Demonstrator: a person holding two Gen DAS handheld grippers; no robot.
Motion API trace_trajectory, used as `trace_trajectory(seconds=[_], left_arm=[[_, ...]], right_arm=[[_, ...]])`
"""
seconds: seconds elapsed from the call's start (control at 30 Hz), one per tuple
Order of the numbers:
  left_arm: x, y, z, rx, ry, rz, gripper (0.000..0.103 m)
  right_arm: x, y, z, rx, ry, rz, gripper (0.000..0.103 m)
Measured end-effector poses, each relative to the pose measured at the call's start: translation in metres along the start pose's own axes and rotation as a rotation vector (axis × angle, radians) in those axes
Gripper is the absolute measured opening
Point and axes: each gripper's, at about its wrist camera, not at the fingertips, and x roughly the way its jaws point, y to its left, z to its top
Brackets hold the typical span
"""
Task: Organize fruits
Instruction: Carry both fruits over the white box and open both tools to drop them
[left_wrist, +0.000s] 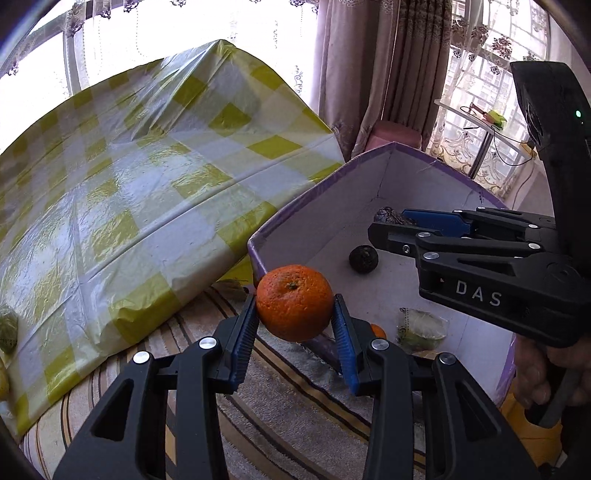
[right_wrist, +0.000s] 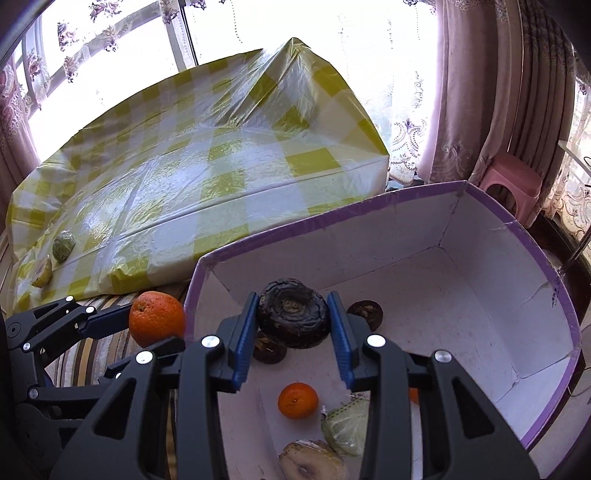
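The left gripper (left_wrist: 295, 325) has its blue pads pressed against both sides of an orange (left_wrist: 294, 302), holding it in the air just outside the near left corner of the purple-rimmed box (left_wrist: 314, 192). To its right, the right gripper (right_wrist: 291, 325) is clamped the same way on a dark, wrinkled round fruit (right_wrist: 293, 318), and it hangs over the inside of the box, above the white floor. Down in the box lie a smaller orange (right_wrist: 297, 400), a wrapped pale green fruit (right_wrist: 347, 428), a pale cut fruit in film (right_wrist: 312, 461) at the near edge, and two more dark round fruits (right_wrist: 364, 312), one partly hidden behind the right gripper's left finger. The box sits on a striped cloth (left_wrist: 207, 332). Beyond it on the left spreads a yellow-and-white checked plastic sheet (right_wrist: 221, 177), and at its far left edge rest a wrapped green fruit (right_wrist: 63, 245) and a yellowish one (right_wrist: 41, 275) just beside it. A pink stool (right_wrist: 513, 181) stands by the curtains (right_wrist: 491, 92) on the far right.
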Motion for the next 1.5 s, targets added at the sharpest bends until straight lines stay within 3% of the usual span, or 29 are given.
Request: trace_trajectory(seconds=[0.5, 0.7, 1.13, 1.5], left_arm=[[0.027, -0.052, 0.003, 0.154, 0.051, -0.062, 0.037], [0.044, -0.068, 0.003, 0.214, 0.112, -0.113, 0.037], [0.065, -0.094, -0.008, 0.335, 0.204, -0.202, 0.038], [0.067, -0.105, -0.014, 0.372, 0.223, -0.216, 0.038]], right_arm=[[0.010, -0.045, -0.011, -0.016, 0.052, -0.204, 0.037], [0.017, -0.051, -0.015, -0.059, 0.085, -0.280, 0.037], [0.034, -0.062, -0.021, -0.146, 0.186, -0.377, 0.038], [0.044, -0.070, -0.035, -0.146, 0.236, -0.366, 0.041]])
